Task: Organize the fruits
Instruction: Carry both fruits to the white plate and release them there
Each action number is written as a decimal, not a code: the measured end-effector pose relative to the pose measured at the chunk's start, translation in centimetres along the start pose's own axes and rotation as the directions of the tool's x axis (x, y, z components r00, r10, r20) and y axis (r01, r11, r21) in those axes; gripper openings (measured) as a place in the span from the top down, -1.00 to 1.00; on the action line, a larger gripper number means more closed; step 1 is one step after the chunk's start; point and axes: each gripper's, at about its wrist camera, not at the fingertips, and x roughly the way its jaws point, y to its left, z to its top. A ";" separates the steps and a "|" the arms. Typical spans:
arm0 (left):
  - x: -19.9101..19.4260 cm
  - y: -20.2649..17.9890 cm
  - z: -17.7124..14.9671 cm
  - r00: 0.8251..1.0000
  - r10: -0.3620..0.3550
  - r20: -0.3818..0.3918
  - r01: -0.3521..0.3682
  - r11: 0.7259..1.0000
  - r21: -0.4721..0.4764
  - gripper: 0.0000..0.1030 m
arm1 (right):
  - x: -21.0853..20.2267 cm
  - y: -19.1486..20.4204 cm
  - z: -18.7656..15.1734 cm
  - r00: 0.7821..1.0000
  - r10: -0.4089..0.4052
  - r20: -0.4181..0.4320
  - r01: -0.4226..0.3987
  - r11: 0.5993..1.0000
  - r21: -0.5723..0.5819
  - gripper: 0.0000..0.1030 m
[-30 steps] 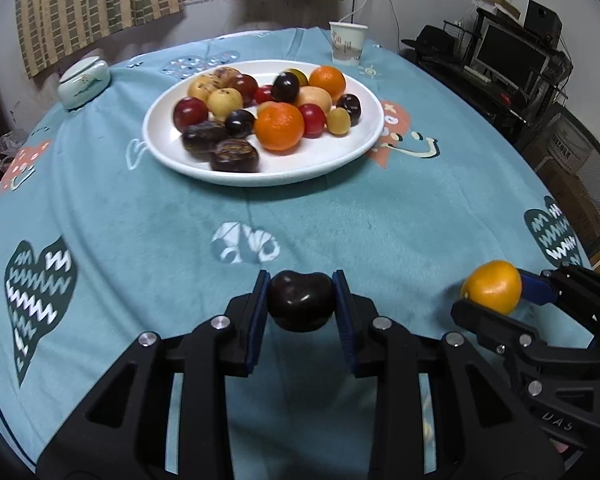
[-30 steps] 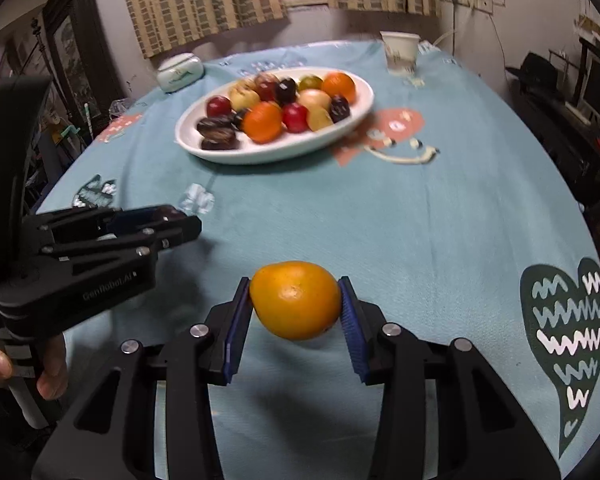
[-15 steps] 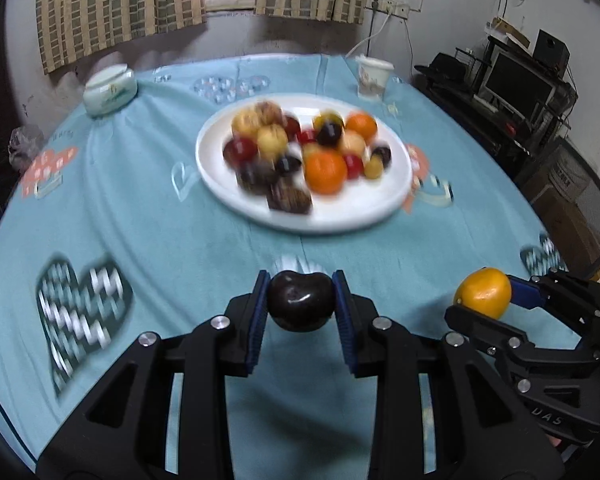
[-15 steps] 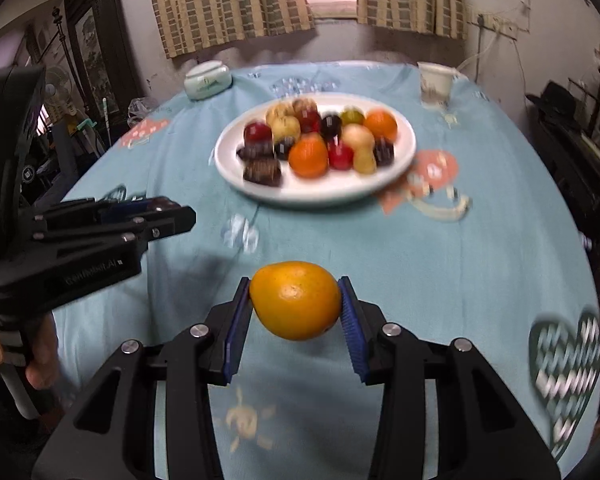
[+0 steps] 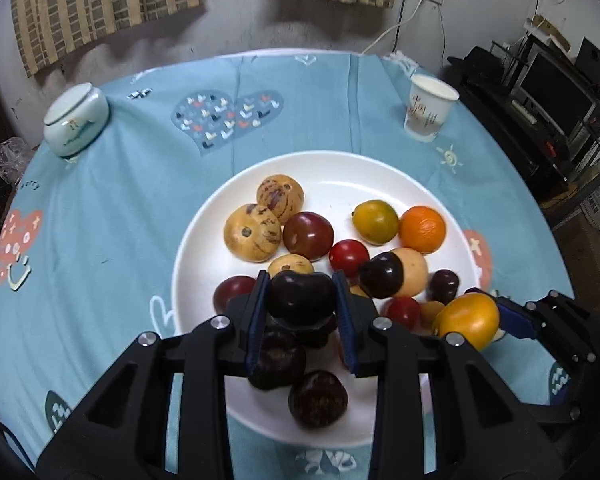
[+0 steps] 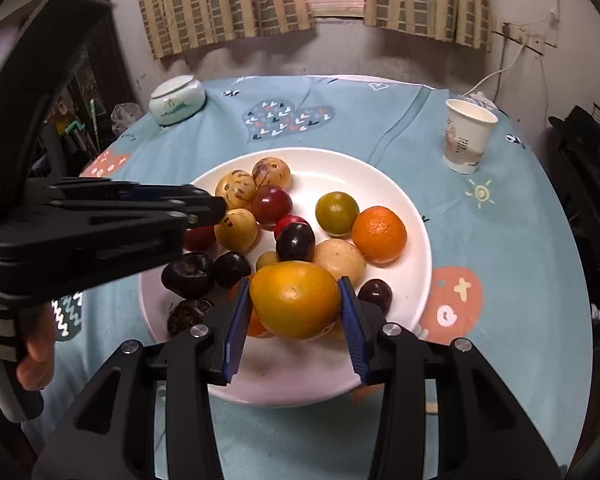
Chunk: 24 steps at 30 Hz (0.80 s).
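A dark plum (image 5: 302,300) is being pinched by the left gripper (image 5: 300,312) above the near part of the white plate (image 5: 380,172); a yellow-orange fruit (image 6: 295,299) is being clamped by the right gripper (image 6: 294,320) over the plate's fruit pile, on the blue-clothed table (image 5: 100,240)

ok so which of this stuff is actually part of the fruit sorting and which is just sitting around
Part of the job:
- dark plum held in the left tool
- yellow-orange fruit held in the right tool
- white plate with the fruit pile
- orange on the plate

Just lying about:
- paper cup
- lidded ceramic jar
- blue tablecloth
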 end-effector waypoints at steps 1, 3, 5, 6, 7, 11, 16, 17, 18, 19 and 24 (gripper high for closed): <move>0.6 0.0 0.0 1.000 0.004 -0.007 -0.004 1.000 0.001 0.37 | 0.3 -0.1 0.0 1.000 0.001 -0.002 -0.001 1.000 0.000 0.16; 1.1 -0.1 0.0 1.000 0.001 -0.015 -0.001 1.000 -0.005 0.37 | 0.7 -0.3 0.0 1.000 0.013 -0.004 -0.013 1.000 0.008 0.16; 1.5 -0.2 0.2 1.000 -0.004 -0.020 0.003 1.000 -0.010 0.37 | 1.0 -0.4 0.0 1.000 0.022 -0.005 -0.022 1.000 0.012 0.16; 1.8 -0.3 0.3 1.000 -0.004 -0.027 0.004 1.000 -0.007 0.36 | 1.2 -0.3 0.0 1.000 0.022 -0.008 -0.022 1.000 0.012 0.16; 2.1 -0.4 0.3 0.999 -0.003 -0.034 0.003 1.000 -0.005 0.36 | 1.6 -0.3 0.0 1.000 0.023 -0.014 -0.023 1.000 0.015 0.16; 2.4 -0.8 0.6 0.999 0.034 -0.024 -0.034 0.999 0.003 -0.49 | 2.3 -0.4 0.2 1.000 0.014 -0.011 -0.014 1.000 0.016 0.08; 0.9 0.1 1.1 0.999 0.050 0.017 -0.050 0.999 -0.020 -0.78 | 1.6 0.2 0.3 0.998 -0.017 0.064 0.019 0.999 -0.033 -0.75; 0.5 0.3 1.1 0.998 0.054 0.023 -0.053 0.998 -0.022 -0.80 | 1.1 0.3 0.3 0.997 -0.021 0.069 0.024 0.999 -0.041 -0.77; -0.1 0.6 0.9 0.997 0.065 0.040 -0.064 0.998 -0.023 -0.81 | 0.8 0.4 0.2 0.997 -0.022 0.071 0.026 0.999 -0.045 -0.77; -0.7 0.9 0.7 0.996 0.078 0.052 -0.077 0.997 -0.024 -0.85 | 0.2 0.4 0.0 0.997 -0.027 0.074 0.030 0.998 -0.049 -0.77; -5.0 1.1 -2.8 0.982 0.139 0.128 -0.139 0.990 -0.005 -0.91 | -4.0 1.0 -3.1 0.997 -0.032 0.075 0.036 0.998 -0.054 -0.89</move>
